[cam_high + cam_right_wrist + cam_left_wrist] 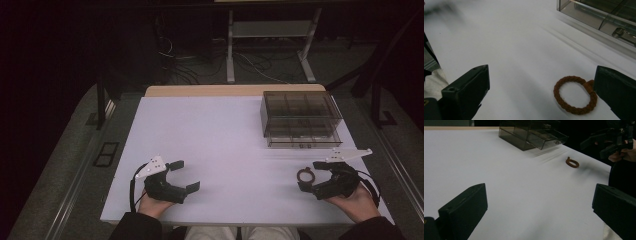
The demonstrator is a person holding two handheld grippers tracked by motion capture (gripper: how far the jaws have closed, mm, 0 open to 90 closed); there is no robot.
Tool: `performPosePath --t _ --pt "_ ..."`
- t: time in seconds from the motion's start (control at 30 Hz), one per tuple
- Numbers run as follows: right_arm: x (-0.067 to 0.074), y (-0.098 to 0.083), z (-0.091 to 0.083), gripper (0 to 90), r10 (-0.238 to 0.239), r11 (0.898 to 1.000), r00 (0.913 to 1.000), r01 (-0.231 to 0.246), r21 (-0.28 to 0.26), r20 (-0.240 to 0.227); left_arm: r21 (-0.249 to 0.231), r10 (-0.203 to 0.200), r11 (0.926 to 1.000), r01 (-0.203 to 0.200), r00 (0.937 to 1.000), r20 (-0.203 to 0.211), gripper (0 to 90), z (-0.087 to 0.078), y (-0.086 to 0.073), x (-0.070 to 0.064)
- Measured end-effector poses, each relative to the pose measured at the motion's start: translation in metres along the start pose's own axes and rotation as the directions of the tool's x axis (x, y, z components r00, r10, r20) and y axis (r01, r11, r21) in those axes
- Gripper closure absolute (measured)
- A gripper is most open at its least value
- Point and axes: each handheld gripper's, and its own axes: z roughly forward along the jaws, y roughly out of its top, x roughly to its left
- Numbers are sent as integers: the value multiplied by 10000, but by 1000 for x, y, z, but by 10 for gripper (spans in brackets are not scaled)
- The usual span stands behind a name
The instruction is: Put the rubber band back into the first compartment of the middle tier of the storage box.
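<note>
High view, right gripper: black two-jaw right gripper [310,176] sits at the near right of the counter, held in the person's right hand [356,201], jaws spread apart with nothing clamped between them.
Ring position: small brown braided fabric ring [305,175] lies flat on the counter between the two jaw tips, nearer the far jaw; from above I cannot tell whether it touches.
Right gripper view: the brown ring [575,94] lies close to the right-hand jaw, its thicker knot right at that jaw's inner edge; the left-hand jaw stands well apart from it.
Left gripper: black two-jaw left gripper [184,175] rests at the near left of the counter in the person's left hand [152,202], jaws wide apart and holding nothing.
Left gripper view: the ring [572,162] shows far across the counter, with the right gripper [604,142] beyond it.
Box: smoky transparent plastic drawer box [301,118] with divided compartments on top stands at the far right of the counter, well apart from the ring.
Writing: no lettering can be read on the box or the grippers; a small metal-looking fitting on the drawer front is too blurred to make out.
Counter: flat white rectangular counter [220,140], with a tan strip along its far edge.
Open room: the middle and left of the white surface are bare between the two grippers; the ring lies near the front right corner, with the counter's near edge just behind the right hand.
</note>
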Motion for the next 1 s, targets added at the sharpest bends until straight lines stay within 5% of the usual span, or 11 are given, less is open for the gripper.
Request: performPosePath --t 1.0 --pt "-11 1 5 2 -576 9819 9976 633 1787 -373 123 88 9999 -88 10000 14 0 1 0 0"
